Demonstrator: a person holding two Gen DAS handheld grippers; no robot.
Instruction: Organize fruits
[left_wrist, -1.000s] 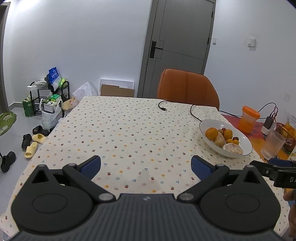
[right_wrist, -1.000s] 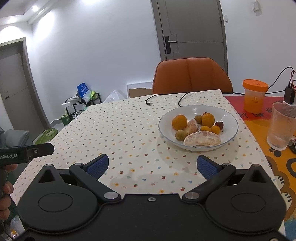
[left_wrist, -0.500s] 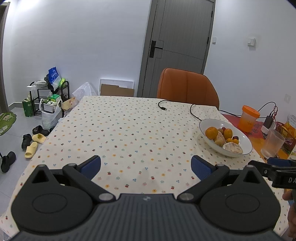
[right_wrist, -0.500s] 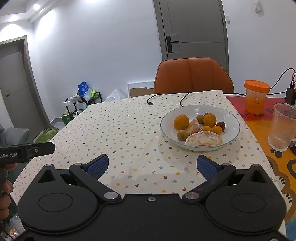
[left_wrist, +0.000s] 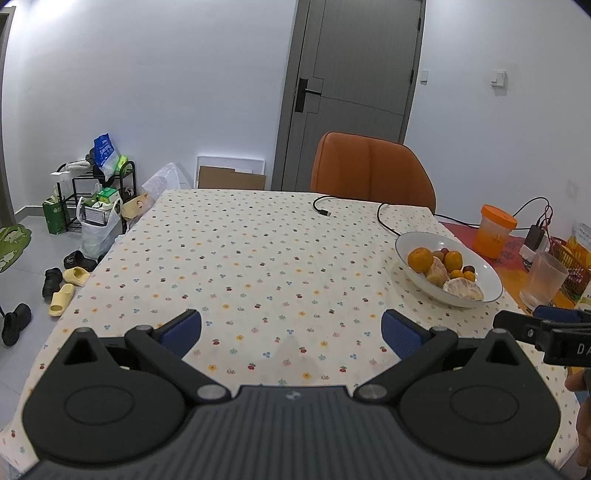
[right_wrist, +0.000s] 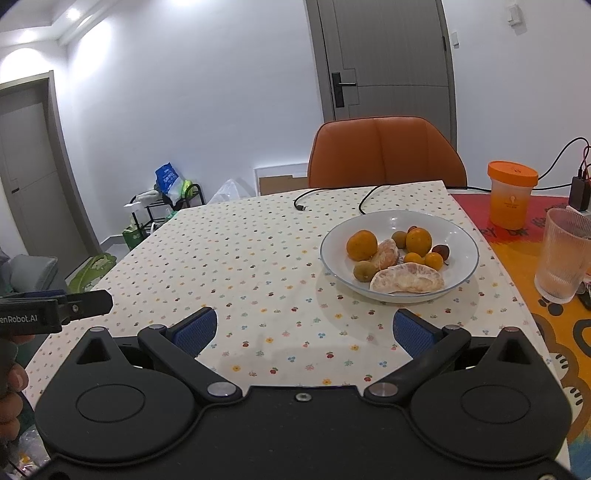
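Observation:
A white bowl (right_wrist: 458, 236) (left_wrist: 487, 275) sits on the right part of the dotted tablecloth. It holds two oranges (right_wrist: 362, 244), peeled citrus pieces (right_wrist: 406, 277), several kumquats and small brownish fruits. My right gripper (right_wrist: 303, 326) is open and empty, low over the cloth, with the bowl ahead and to its right. My left gripper (left_wrist: 291, 328) is also open and empty, near the table's front edge, with the bowl far to its right. Each gripper shows at the edge of the other's view.
A ribbed glass (right_wrist: 561, 254) and an orange-lidded cup (right_wrist: 511, 195) stand right of the bowl on a colourful mat. A black cable (right_wrist: 332, 195) lies at the far edge by an orange chair (right_wrist: 384, 151). Shoes and a rack (left_wrist: 92, 199) are on the floor at left.
Both grippers stay open. The right gripper has crept slightly forward toward the bowl; the left one has barely moved.

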